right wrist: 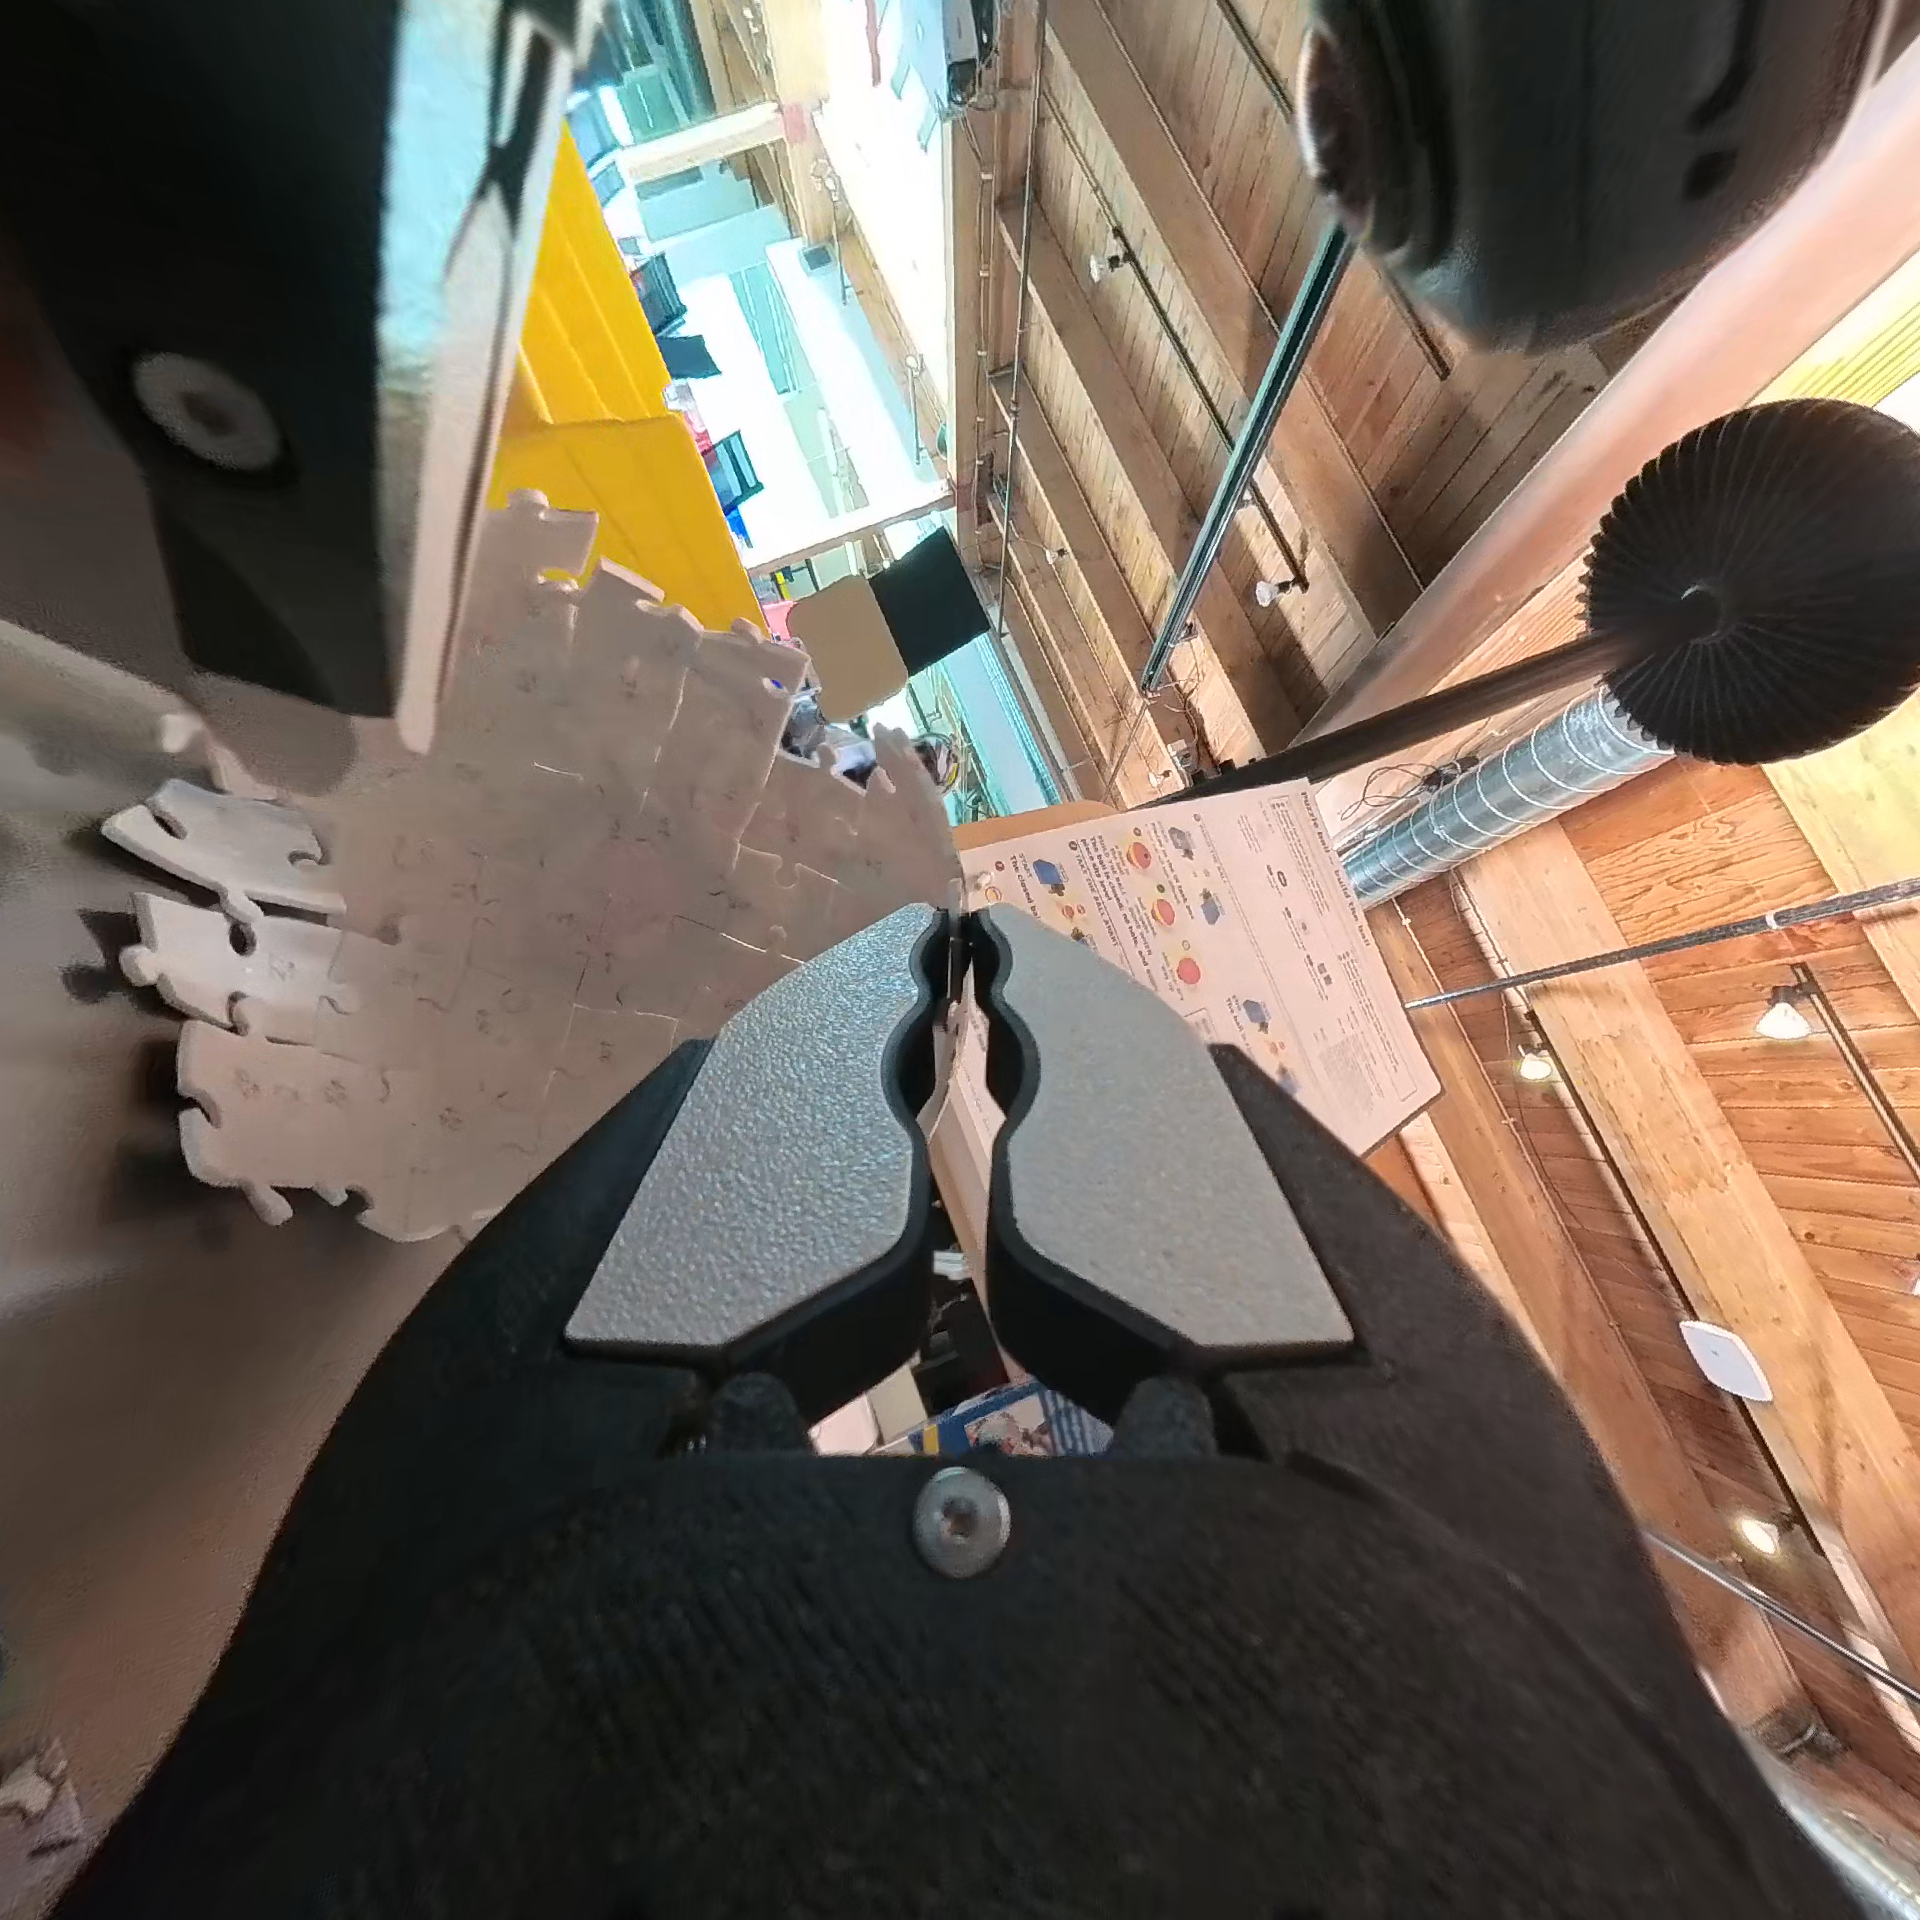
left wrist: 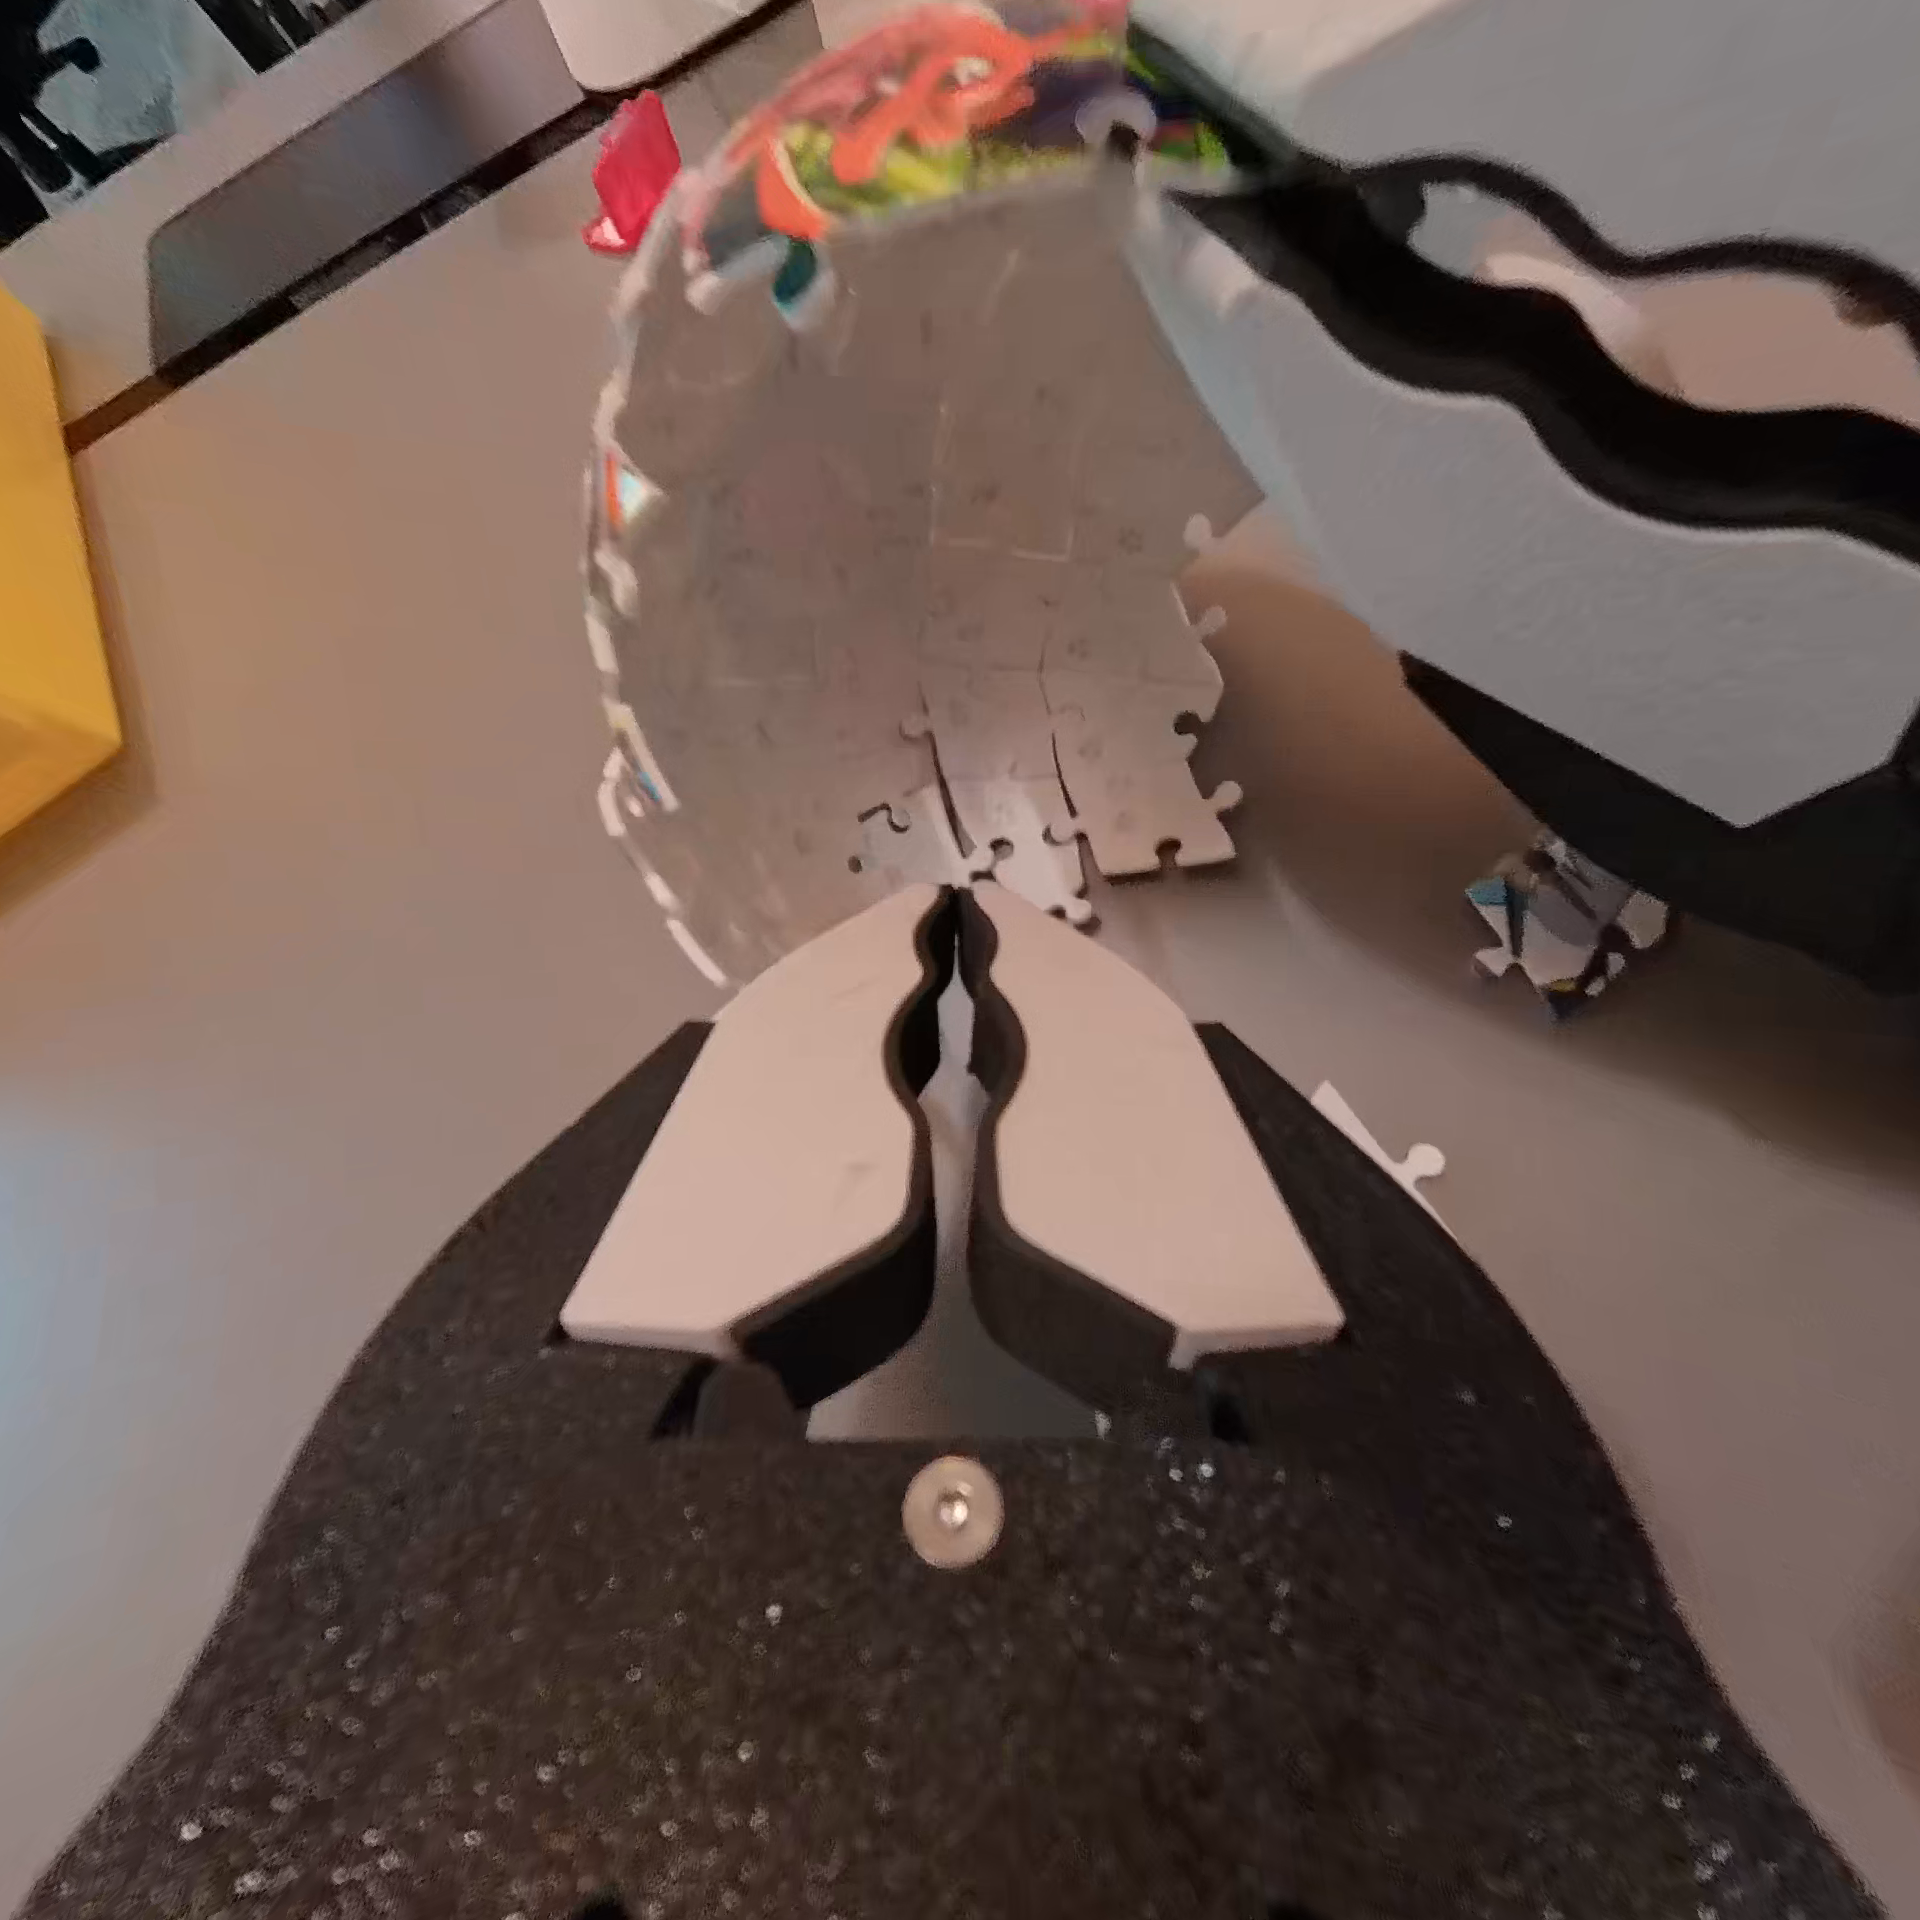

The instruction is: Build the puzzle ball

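The partly built puzzle ball (left wrist: 914, 499) is a curved shell, grey inside with a colourful outside showing at its top. My left gripper (left wrist: 956, 906) is shut on the shell's lower rim and holds it above the table. My right gripper (left wrist: 1132, 156) reaches in from the right to the shell's top rim. In the right wrist view my right gripper (right wrist: 961, 935) is shut on a thin white puzzle piece (right wrist: 948, 1049) seen edge-on, right at the shell's (right wrist: 540, 935) rim. The left gripper (right wrist: 410, 707) shows at the upper left there.
A colourful loose piece (left wrist: 1569, 925) and a white one (left wrist: 1382, 1143) lie on the beige table (left wrist: 312, 831). A red object (left wrist: 634, 171) and a yellow box (left wrist: 42, 582) stand to the left. A printed sheet (right wrist: 1226, 966) stands behind the right fingers. There is about 10 centimeters between the tips of the two grippers. From either gripper's tips it is about 30 centimeters to the red object (left wrist: 634, 171).
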The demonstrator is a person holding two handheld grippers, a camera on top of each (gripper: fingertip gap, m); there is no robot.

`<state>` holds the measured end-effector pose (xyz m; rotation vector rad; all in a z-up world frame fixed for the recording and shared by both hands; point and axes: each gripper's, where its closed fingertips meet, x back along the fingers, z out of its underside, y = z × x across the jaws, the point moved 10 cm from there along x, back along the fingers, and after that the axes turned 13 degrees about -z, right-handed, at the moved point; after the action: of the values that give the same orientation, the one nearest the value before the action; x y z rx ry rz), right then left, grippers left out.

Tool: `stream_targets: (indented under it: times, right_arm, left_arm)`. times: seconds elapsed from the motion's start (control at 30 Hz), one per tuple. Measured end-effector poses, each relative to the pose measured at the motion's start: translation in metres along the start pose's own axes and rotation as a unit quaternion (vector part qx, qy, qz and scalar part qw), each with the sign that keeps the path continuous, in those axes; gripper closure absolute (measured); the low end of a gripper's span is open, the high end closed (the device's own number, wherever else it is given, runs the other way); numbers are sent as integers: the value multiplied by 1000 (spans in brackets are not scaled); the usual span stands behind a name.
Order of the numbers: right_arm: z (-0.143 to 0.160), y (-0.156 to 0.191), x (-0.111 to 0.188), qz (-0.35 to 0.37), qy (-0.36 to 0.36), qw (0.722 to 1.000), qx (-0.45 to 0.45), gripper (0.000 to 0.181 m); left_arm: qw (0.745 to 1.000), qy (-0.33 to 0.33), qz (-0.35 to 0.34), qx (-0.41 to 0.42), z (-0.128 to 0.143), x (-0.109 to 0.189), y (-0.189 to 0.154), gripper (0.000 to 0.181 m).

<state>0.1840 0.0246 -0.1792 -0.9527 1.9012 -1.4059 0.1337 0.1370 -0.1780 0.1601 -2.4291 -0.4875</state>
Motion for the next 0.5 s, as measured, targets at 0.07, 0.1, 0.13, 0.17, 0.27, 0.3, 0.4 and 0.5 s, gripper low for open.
stream_targets:
  times: [0.07,0.1,0.13,0.17,0.27,0.3,0.4,0.5]
  right_arm:
    - [0,1,0,-1,2,1000,6,177]
    - [0,1,0,-1,2,1000,9,177]
    - [0,1,0,-1,2,1000,9,177]
    - [0,1,0,-1,2,1000,9,177]
    - [1,0,-1,-1,6,1000,8,177]
    - [1,0,-1,-1,7,1000,8,177]
    - [2,-1,-3,-2,13,1000,7,177]
    - [2,-2,-5,-5,21,1000,5,178]
  left_arm:
    - [1000,2,6,-10,5,-2,-4,181]
    - [1000,4,3,-19,6,-3,-6,181]
    - [1000,4,-3,-30,7,-3,-7,181]
    - [999,1,-6,-38,7,-2,-8,181]
    - [999,-27,10,-37,4,7,-6,179]
    - [998,-44,18,-31,3,12,-3,179]
    - [995,-94,29,-5,1,28,14,177]
    - [993,-117,13,0,2,35,37,169]
